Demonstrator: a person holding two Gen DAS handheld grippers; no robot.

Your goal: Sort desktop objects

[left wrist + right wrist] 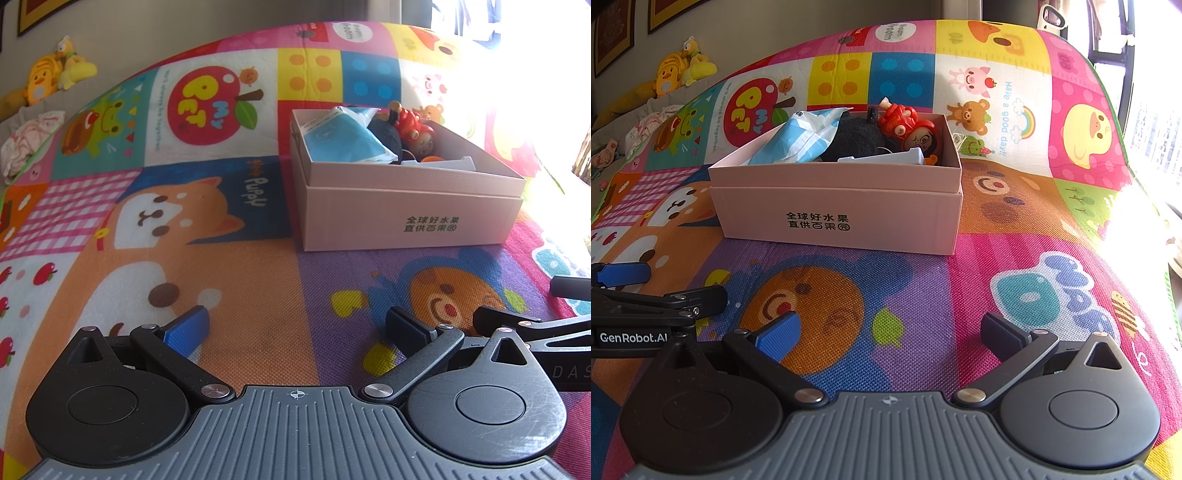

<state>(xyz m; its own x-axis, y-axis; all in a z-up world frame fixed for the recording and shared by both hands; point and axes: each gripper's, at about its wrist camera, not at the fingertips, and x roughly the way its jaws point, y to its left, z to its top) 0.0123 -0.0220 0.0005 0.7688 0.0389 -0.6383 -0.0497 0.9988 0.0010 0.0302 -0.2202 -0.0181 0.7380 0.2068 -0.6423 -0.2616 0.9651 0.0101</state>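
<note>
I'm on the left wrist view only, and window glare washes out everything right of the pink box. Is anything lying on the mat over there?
Observer: The right wrist view shows nothing loose there. To the right of the pink box, the mat has only its printed cartoons, a bear face and a yellow duck.
Operator: I only see an edge of the right tool. Is it carrying anything?
Observer: No. The right tool is open, with only mat showing between its fingers.
</note>
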